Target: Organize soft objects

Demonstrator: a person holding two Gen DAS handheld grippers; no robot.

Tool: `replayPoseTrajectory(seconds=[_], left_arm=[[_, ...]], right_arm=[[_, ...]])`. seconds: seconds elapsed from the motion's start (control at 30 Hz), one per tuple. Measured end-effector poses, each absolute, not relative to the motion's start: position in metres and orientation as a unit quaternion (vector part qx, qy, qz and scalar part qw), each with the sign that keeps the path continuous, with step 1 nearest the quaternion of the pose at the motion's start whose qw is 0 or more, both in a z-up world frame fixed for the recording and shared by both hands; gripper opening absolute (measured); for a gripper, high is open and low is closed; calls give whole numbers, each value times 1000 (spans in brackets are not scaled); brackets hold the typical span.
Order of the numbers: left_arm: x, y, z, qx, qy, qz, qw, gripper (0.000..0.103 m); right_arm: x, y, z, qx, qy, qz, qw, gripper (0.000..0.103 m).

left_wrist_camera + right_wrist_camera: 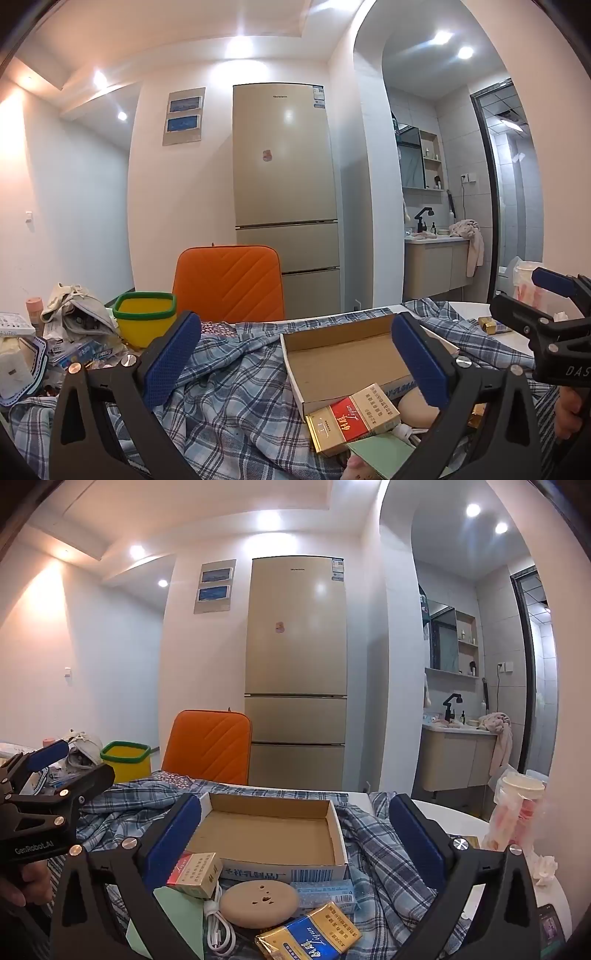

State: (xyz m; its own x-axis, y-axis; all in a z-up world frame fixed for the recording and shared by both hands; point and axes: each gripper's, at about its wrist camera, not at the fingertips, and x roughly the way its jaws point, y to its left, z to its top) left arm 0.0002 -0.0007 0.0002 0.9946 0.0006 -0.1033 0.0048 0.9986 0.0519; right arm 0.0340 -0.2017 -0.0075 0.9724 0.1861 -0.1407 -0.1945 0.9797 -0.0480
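Observation:
A blue plaid shirt (236, 391) lies crumpled across the table; it also shows in the right wrist view (373, 853). An open empty cardboard box (347, 358) sits on it, also seen from the right wrist (269, 830). My left gripper (295, 358) is open and empty above the shirt, left of the box. My right gripper (295, 834) is open and empty, with the box between its fingers but apart from them. Each gripper shows at the edge of the other's view, the right gripper (546, 306) and the left gripper (44, 771).
Cigarette packs (354, 417) (310, 930), a beige round pad (258, 904), a white cable (218, 934) and a green card (177, 919) lie on the shirt. A yellow bin (146, 317), orange chair (229, 284), left clutter (74, 321) and cup in bag (517, 812) surround it.

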Motion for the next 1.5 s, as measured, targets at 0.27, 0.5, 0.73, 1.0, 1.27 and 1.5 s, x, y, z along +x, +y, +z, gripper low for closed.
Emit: replayPoseTrajectory(seconds=[0.27, 0.5, 0.73, 1.0, 1.27, 1.5], left_arm=[[1, -4, -2, 28, 57, -8, 998, 103], [-3, 0, 1, 20, 50, 1, 999, 103], [-8, -1, 3, 24, 36, 1, 999, 103], [-7, 0, 1, 26, 34, 9, 999, 103], [-1, -2, -1, 27, 48, 9, 998, 103], [-3, -2, -1, 31, 48, 4, 998, 103]], right_arm=[[35, -203, -8, -30, 69, 96, 993, 103], [32, -203, -8, -38, 61, 92, 993, 103], [31, -201, -8, -36, 60, 90, 993, 103], [26, -200, -7, -41, 44, 51, 997, 103], [26, -198, -8, -46, 48, 56, 996, 103], [27, -200, -9, -48, 53, 58, 996, 103]])
